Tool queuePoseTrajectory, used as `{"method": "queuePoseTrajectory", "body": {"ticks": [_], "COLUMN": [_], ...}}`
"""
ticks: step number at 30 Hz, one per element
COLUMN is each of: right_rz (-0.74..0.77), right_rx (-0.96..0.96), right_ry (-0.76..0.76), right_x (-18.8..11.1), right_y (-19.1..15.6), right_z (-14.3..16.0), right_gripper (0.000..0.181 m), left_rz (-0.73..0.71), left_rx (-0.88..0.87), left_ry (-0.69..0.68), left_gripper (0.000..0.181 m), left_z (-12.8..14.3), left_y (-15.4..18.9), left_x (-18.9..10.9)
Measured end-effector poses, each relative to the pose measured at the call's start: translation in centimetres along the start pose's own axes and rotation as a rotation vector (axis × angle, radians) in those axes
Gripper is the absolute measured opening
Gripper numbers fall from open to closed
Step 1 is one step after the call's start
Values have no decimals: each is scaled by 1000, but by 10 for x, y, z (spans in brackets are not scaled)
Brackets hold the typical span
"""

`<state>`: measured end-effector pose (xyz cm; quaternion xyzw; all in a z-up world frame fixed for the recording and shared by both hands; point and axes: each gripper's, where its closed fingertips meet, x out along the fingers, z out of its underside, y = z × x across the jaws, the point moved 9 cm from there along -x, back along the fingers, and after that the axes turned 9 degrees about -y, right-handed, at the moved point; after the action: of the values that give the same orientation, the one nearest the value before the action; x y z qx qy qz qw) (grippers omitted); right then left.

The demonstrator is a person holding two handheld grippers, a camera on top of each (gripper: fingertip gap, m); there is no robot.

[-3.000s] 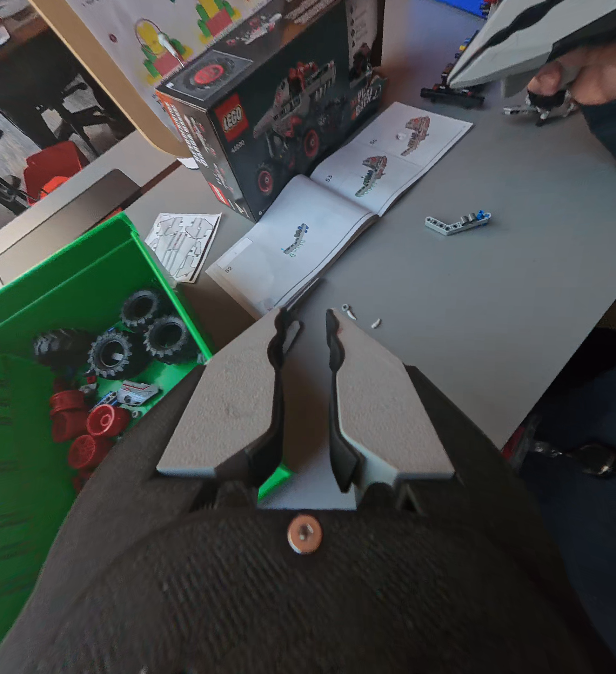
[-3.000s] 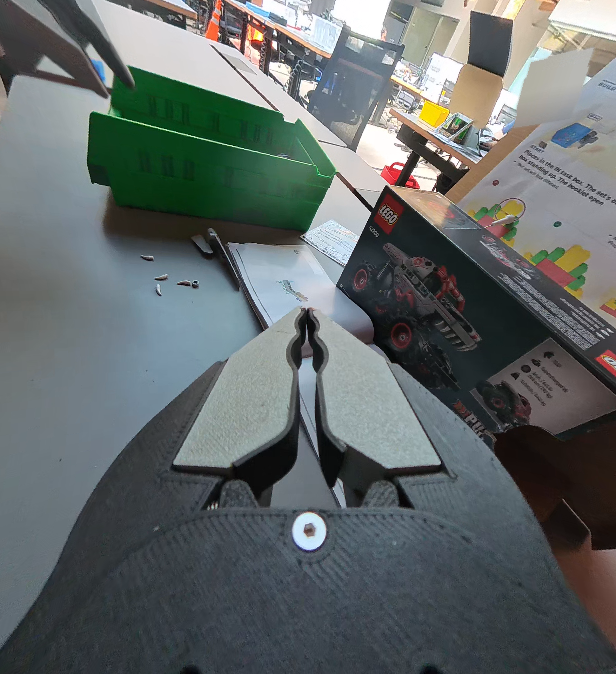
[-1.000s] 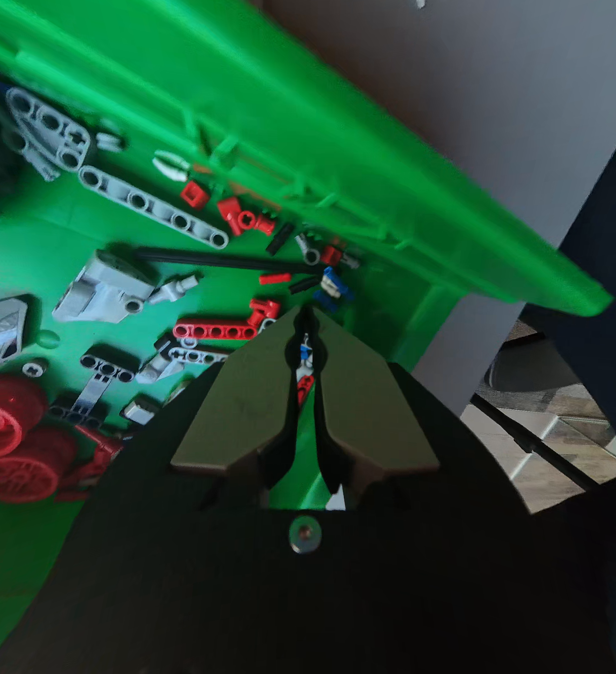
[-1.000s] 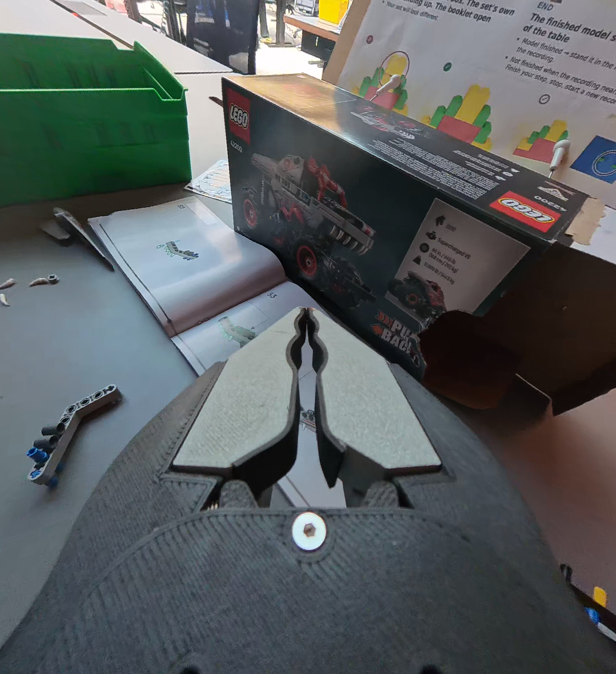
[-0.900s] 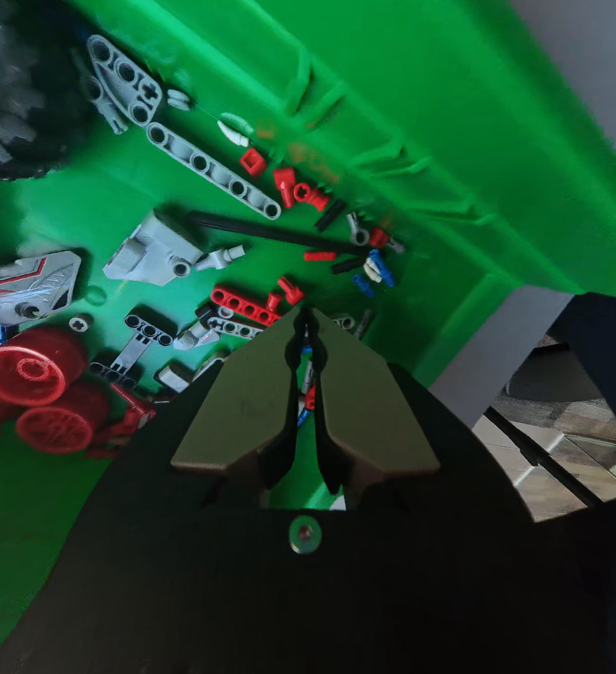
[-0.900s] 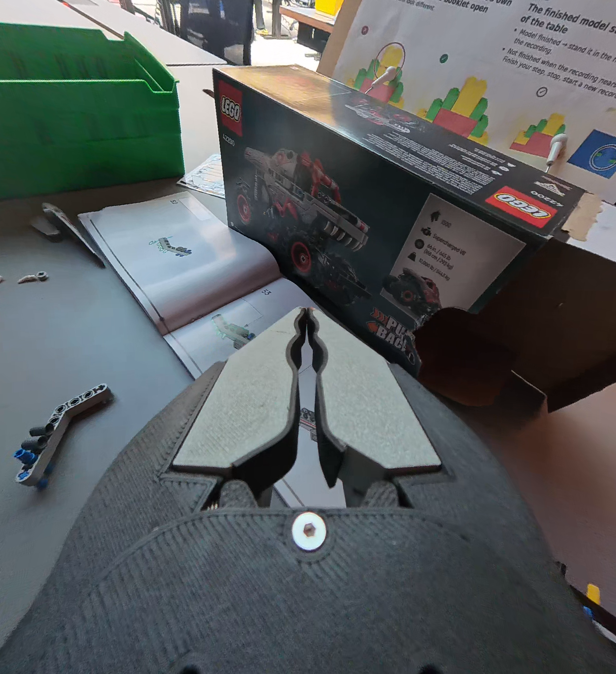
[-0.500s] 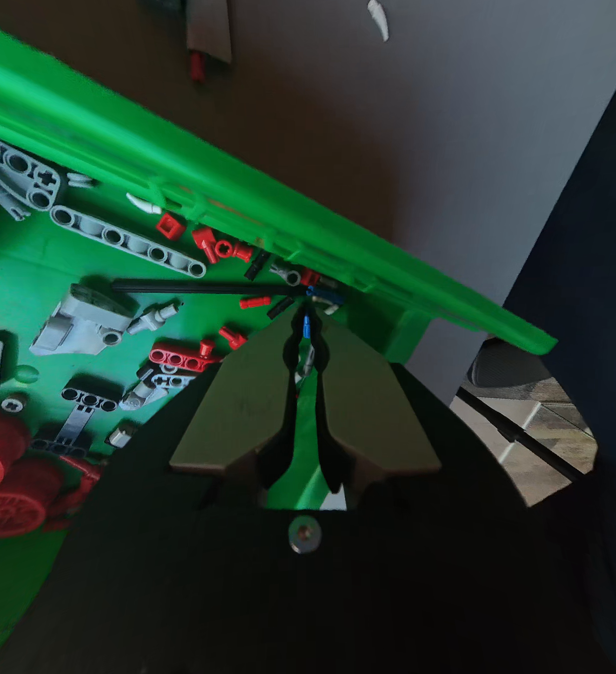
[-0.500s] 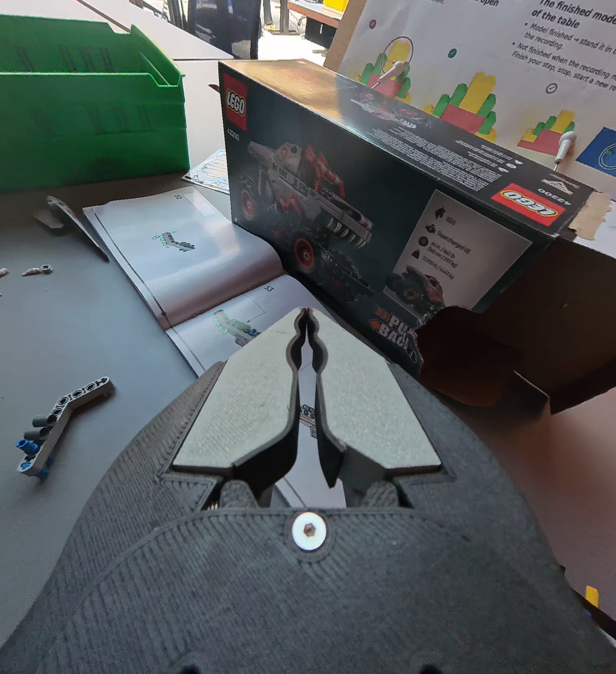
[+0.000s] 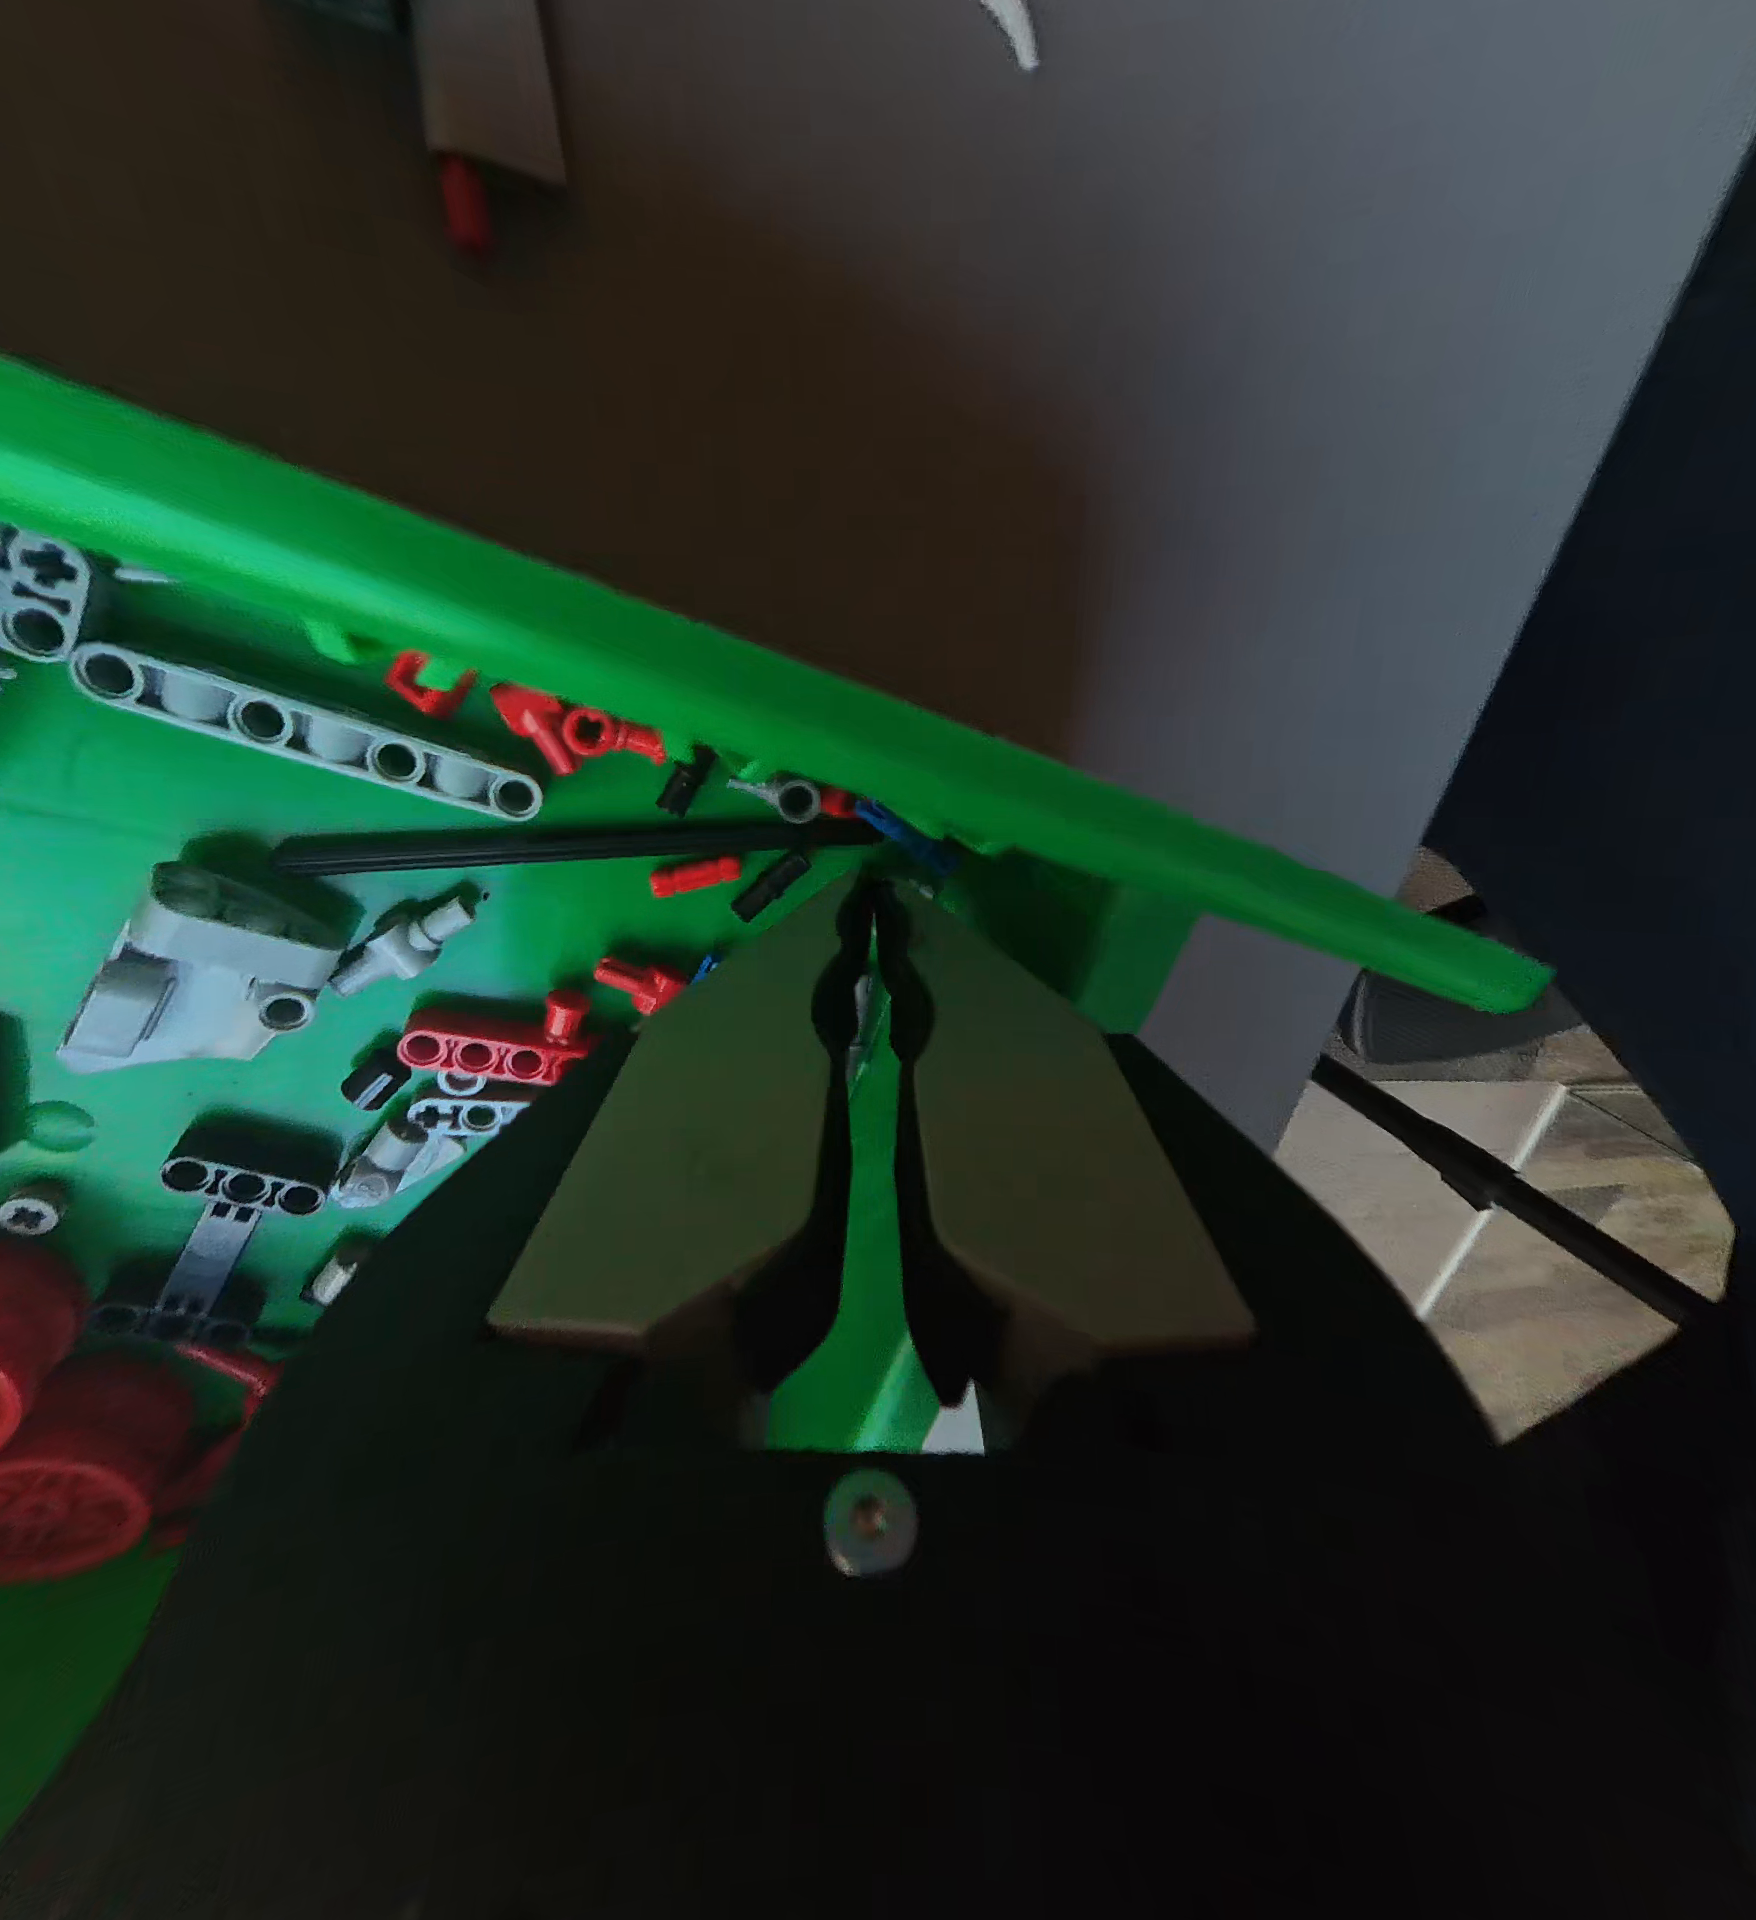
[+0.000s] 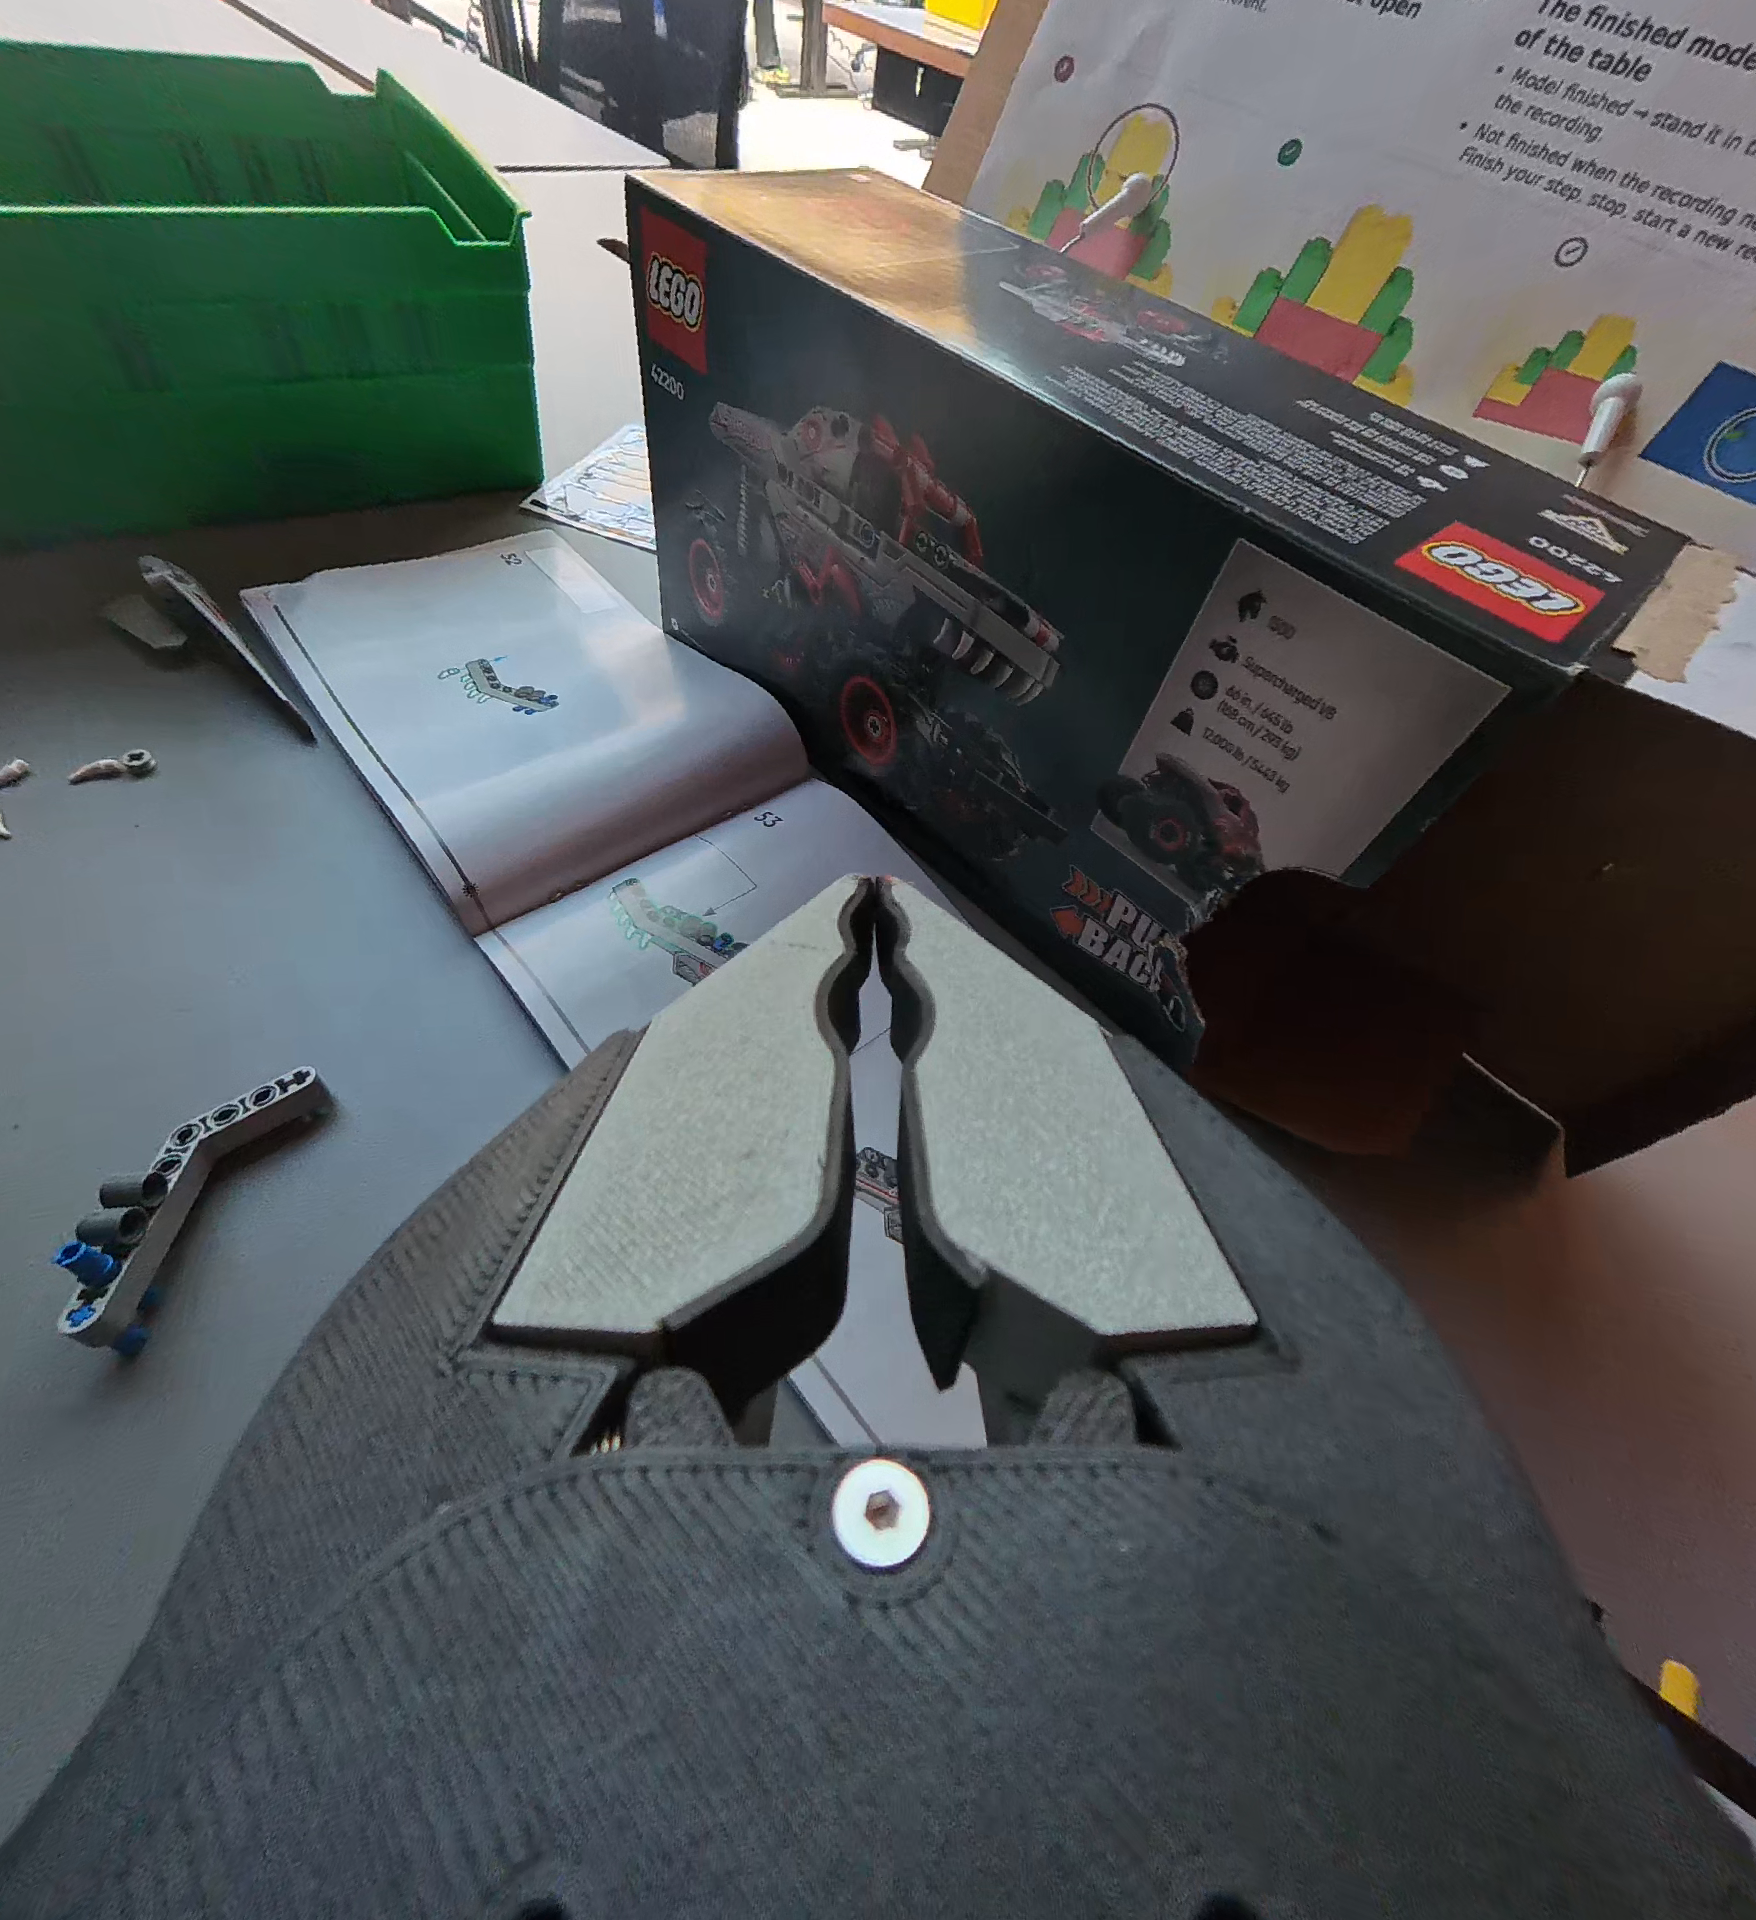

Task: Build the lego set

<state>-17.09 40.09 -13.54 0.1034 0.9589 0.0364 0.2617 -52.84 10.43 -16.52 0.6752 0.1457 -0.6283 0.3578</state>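
The left gripper hangs over the near corner of the green bin, tips pointing down at a cluster of small pegs by the bin wall; its two fingers are drawn together at the tips, and whether anything sits between them I cannot tell, the view is dark and blurred there. A blue peg lies just beyond the tips, against the wall. On the bin floor: a long grey beam with holes, a thin black rod running toward the corner, a short red beam, a chunky grey block, a black three-hole piece, and red wheel hubs at the left edge. Outside the bin, on the grey table, a white tooth-shaped piece lies at the top of the frame. The right gripper hovers above the open instruction booklet, fingers closed tip to tip, nothing between them. The booklet lies flat on the table, its far page edge touching the dark set box, which stands upright behind it. Left of the booklet lies the partly built piece, a bent grey beam with dark and blue pegs at its near end, well apart from both grippers. Farther left, four small white teeth are scattered on the table. A printed poster leans behind the box
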Motion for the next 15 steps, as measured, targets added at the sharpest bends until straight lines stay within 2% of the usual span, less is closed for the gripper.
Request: {"method": "queuePoseTrajectory", "body": {"ticks": [3, 7, 13, 15], "right_rz": [3, -2, -3, -8], "right_rx": [10, 10, -5, -4], "right_ry": [6, -3, -14, -13], "right_x": [-2, 0, 1, 2], "right_y": [2, 2, 0, 0], "right_z": [0, 2, 1, 1], "right_gripper": [0, 0, 0, 0], "left_rz": [-53, -138, 21, 25], "left_rx": [1, -64, -74, -77], "left_ry": [-49, -39, 68, 64], "left_gripper": [0, 0, 0, 11], "left_z": [5, 12, 17, 14], "left_y": [-1, -15, -8, -5], "left_x": [-1, -7, -9, -8]}}
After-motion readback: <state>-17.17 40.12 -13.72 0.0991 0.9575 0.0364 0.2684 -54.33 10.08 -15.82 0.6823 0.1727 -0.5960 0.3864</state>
